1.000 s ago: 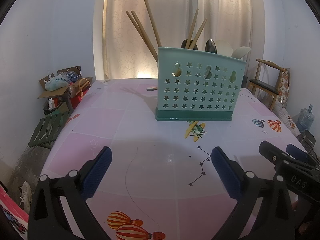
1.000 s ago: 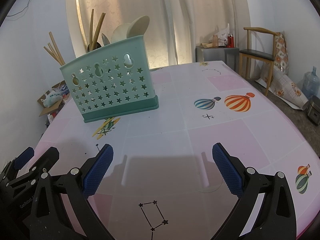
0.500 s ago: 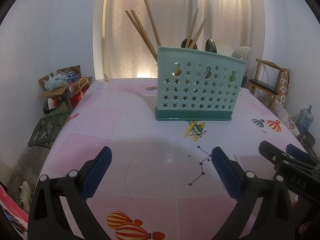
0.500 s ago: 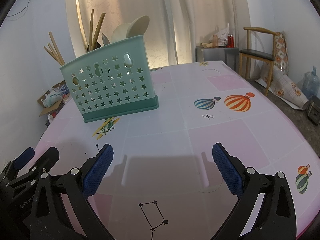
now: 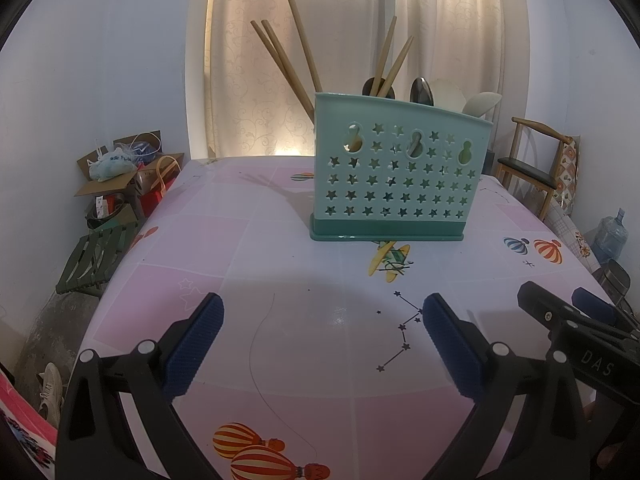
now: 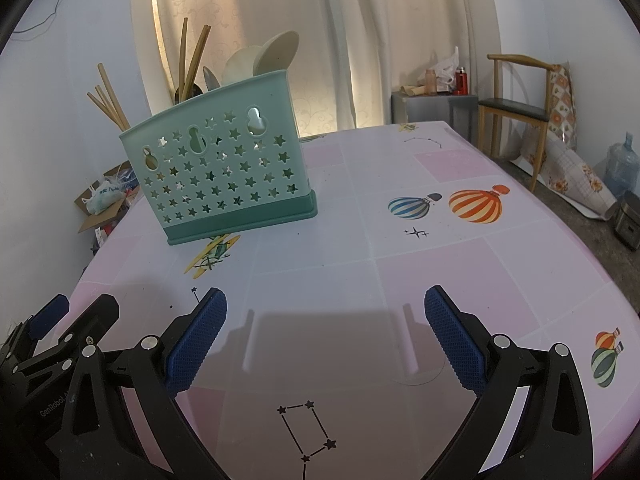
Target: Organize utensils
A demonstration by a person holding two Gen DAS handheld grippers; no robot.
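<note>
Teal plastic utensil caddy point(image 5: 394, 172), mid-table, upright; wooden chopsticks point(image 5: 298, 54) and spoons point(image 5: 422, 90) inside. Likely light, rigid, tippy; take utensils by exposed handles. Left gripper point(image 5: 322, 344): fingers spread wide, empty, hovering over tablecloth point(image 5: 280, 264).

Right wrist view: caddy point(image 6: 218, 170) left of centre. Right gripper point(image 6: 326, 336): fingers spread, nothing held.

"DAS" marks the right gripper point(image 5: 560, 308); "GenRobot" the left gripper point(image 6: 72, 312).

Both wrist cameras are looking low and forward across the pink patterned tablecloth point(image 5: 280, 240). Both are seeing the teal plastic star-holed utensil caddy point(image 5: 396, 172) point(image 6: 224, 176), the left view straight on, the right one from its right.
</note>
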